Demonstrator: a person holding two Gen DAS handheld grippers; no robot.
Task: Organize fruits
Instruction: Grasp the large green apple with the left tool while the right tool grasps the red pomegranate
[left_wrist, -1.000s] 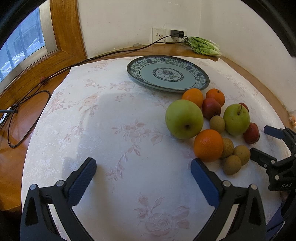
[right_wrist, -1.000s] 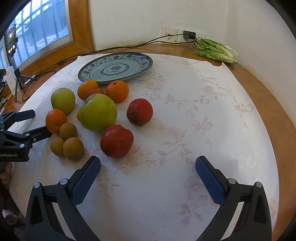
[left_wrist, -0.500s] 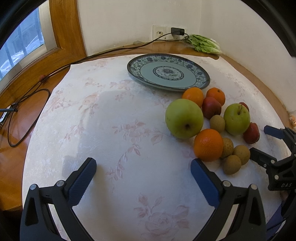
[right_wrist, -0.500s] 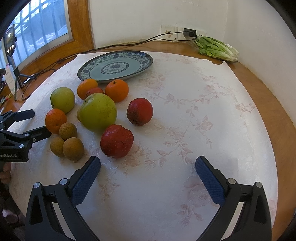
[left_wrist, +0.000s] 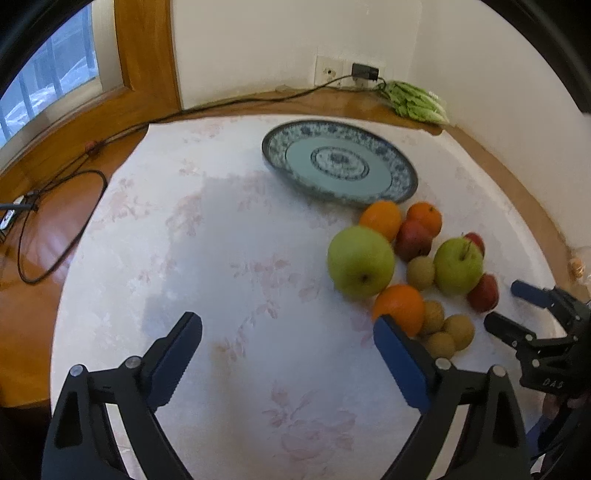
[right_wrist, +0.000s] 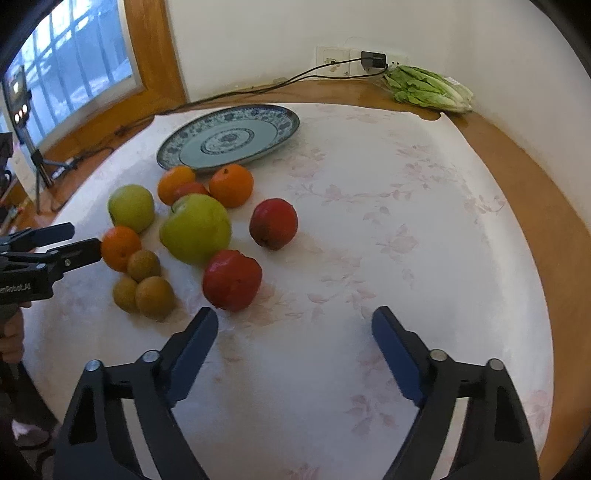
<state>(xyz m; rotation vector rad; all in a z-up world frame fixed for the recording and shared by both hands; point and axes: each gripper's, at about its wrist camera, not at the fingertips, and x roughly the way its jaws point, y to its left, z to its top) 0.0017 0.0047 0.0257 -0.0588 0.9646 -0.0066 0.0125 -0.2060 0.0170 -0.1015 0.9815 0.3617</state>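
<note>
Left wrist view: the left gripper hangs over bare tablecloth, jaws wide with nothing between them though they have just been closing a little; the fruits lie clustered to its right, just in front of the empty plate. Right wrist view: the right gripper is also empty, jaws apart and just narrowing, with a red apple close beyond its left finger and the other fruit further left.
</note>
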